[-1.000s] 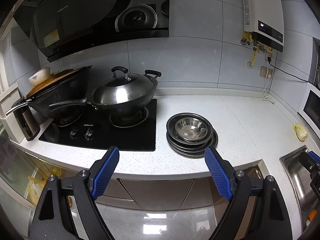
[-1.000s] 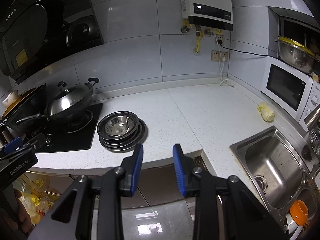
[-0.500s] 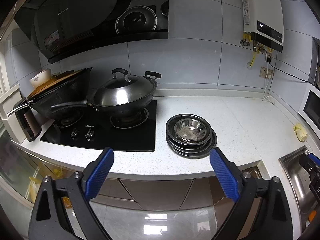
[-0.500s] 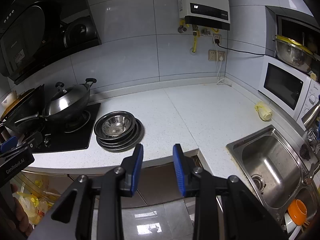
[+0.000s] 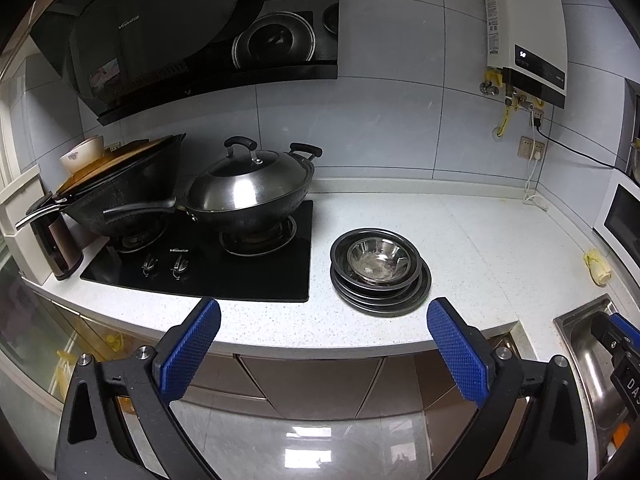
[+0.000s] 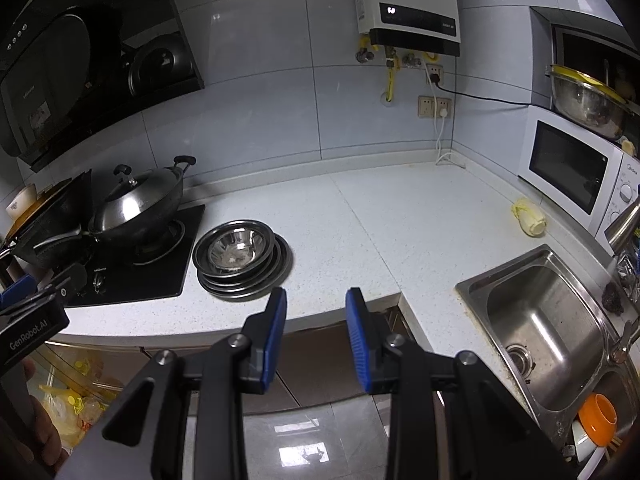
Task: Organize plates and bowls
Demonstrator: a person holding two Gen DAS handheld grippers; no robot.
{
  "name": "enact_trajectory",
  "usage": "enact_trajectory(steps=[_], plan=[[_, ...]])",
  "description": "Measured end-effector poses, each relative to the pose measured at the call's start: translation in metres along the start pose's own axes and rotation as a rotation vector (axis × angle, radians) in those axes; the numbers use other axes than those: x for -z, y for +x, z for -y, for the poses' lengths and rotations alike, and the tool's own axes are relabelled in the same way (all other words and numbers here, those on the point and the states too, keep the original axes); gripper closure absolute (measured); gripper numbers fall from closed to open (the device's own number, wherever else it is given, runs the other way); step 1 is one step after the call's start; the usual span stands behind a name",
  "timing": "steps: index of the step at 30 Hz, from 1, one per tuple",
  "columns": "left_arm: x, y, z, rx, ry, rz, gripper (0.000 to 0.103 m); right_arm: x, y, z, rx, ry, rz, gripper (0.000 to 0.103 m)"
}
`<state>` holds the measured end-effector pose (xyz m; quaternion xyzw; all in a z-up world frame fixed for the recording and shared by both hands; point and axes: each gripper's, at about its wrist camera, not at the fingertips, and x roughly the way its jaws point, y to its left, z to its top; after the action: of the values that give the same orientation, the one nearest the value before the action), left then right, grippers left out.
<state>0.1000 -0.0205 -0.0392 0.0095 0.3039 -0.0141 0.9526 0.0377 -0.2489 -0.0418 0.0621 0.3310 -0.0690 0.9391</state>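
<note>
A stack of steel plates (image 5: 416, 298) with a steel bowl (image 5: 378, 258) nested on top sits on the white counter just right of the stove. The same stack of plates (image 6: 280, 268) and bowl (image 6: 236, 246) show in the right wrist view. My left gripper (image 5: 322, 320) is wide open and empty, held off the counter's front edge, short of the stack. My right gripper (image 6: 316, 306) is open with a narrow gap, empty, at the counter edge to the right of the stack.
A black stove (image 5: 224, 268) carries a lidded wok (image 5: 248, 192) and a black pan (image 5: 120, 192). A steel sink (image 6: 548, 320) lies at the right, with an orange cup (image 6: 598, 414) near it. A microwave (image 6: 568, 164) and a yellow cloth (image 6: 528, 216) are at the far right.
My left gripper's jaws have opened wider and it has pulled back slightly from the counter. My right gripper keeps the same gap and has drifted a little.
</note>
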Motion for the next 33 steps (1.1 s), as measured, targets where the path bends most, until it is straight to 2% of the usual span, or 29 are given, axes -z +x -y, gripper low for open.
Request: enact_trajectory(steps=[1, 2, 4, 33], plan=[[-0.0001, -0.0004, -0.0005, 0.000, 0.000, 0.000, 0.002, -0.0002, 0.0002, 0.0001, 0.001, 0.002, -0.003, 0.069], [-0.0001, -0.0005, -0.0006, -0.001, 0.001, 0.001, 0.002, -0.0001, 0.0001, 0.0006, -0.003, 0.007, -0.006, 0.058], [-0.0001, -0.0015, -0.0016, -0.003, 0.003, 0.003, 0.002, 0.0007, -0.0007, 0.0009, -0.011, 0.015, -0.008, 0.048], [0.0015, 0.0049, -0.0070, 0.021, 0.009, -0.047, 0.002, 0.0047, -0.0017, -0.0002, 0.035, 0.016, -0.025, 0.047]])
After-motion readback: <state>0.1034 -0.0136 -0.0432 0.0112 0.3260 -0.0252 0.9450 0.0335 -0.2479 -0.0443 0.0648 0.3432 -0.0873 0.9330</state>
